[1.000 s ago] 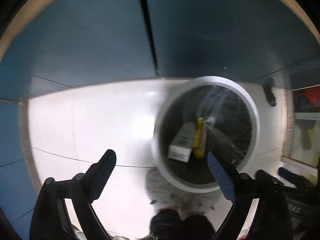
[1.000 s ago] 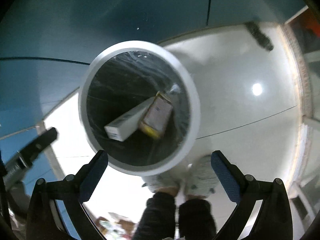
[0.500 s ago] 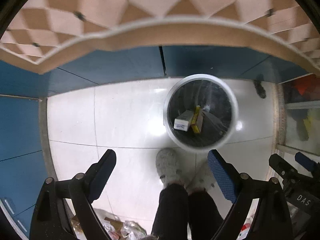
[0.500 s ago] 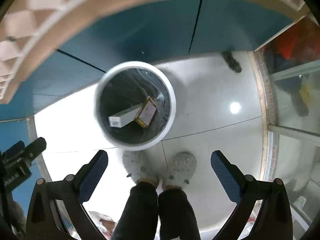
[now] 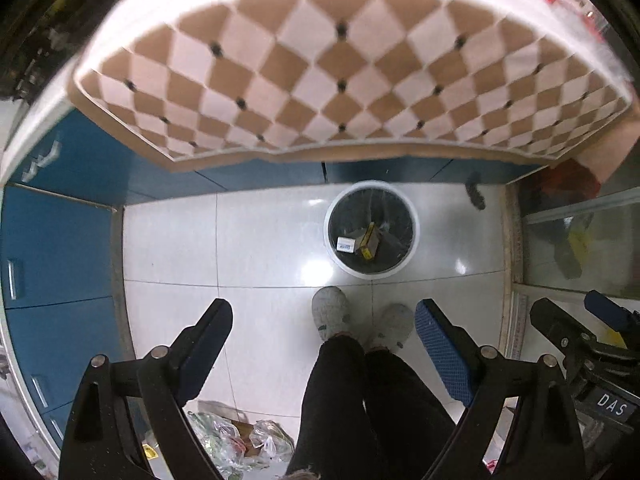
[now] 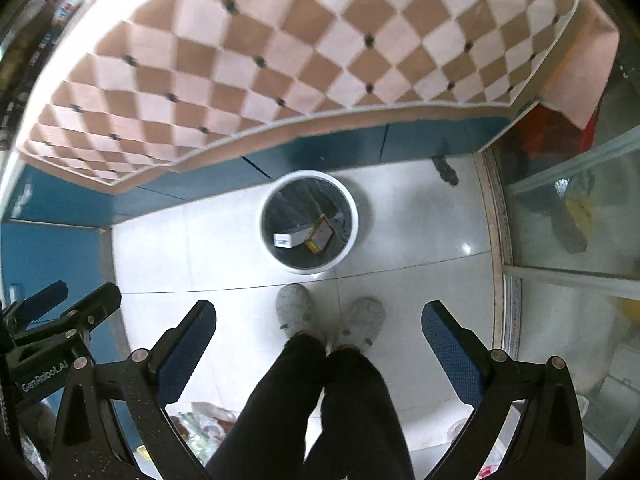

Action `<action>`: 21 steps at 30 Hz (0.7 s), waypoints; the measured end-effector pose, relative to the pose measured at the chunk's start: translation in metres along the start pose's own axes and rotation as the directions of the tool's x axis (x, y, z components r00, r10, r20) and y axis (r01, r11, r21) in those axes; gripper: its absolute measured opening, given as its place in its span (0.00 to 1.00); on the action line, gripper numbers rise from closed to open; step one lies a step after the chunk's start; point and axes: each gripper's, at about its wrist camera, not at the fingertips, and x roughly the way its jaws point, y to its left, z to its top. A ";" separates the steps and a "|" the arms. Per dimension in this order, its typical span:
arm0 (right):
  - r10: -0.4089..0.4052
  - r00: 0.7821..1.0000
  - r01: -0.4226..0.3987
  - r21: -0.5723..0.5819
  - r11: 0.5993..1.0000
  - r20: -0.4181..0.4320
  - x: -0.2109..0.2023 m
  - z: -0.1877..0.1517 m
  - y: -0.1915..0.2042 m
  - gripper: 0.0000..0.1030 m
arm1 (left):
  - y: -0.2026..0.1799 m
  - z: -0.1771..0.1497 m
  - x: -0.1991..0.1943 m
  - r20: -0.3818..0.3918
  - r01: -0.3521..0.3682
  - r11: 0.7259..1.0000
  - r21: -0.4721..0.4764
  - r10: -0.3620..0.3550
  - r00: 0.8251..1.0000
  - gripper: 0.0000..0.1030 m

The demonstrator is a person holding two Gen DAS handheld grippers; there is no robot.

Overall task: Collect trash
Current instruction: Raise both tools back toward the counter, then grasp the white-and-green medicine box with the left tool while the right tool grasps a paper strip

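Both claws raised high, pointing down at the floor. Left claw (image 5: 324, 344) spread wide, nothing between its pads. Right claw (image 6: 318, 338) also wide and empty.

Trash bin (image 5: 414, 240), white rim with dark liner, stands on the white tiled floor (image 5: 264, 240) well ahead of both claws, just beyond the person's shoes (image 6: 294, 306). Inside it lie a white box (image 6: 290, 237) and a yellow-edged box (image 6: 321, 235), touching each other.

Checked counter (image 5: 340, 80) fills the far field past the bin; no loose trash can be made out on the part in view. Crumpled bags (image 5: 236, 444) lie on the floor close under the left claw; contents unclear.

Judgement: a deposit appears complete; step in hand is seeking the next piece. Next move calls for carrying an open claw to remaining trash, on the counter or the floor bags, then closing on it
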 end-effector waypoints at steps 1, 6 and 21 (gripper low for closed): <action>0.009 1.000 -0.009 0.000 1.000 0.010 -0.013 0.000 0.003 1.00 | 0.002 0.002 -0.015 0.016 0.007 1.000 -0.009 -0.007 1.000 0.91; 0.086 0.994 -0.086 0.000 0.996 0.073 -0.076 0.014 0.012 1.00 | 0.013 0.034 -0.066 0.121 0.048 0.998 -0.038 -0.043 0.992 1.00; -0.004 0.970 -0.089 0.367 0.926 0.245 -0.136 0.215 -0.028 1.00 | 0.017 0.303 -0.036 -0.022 0.370 0.873 -0.318 -0.397 0.918 0.99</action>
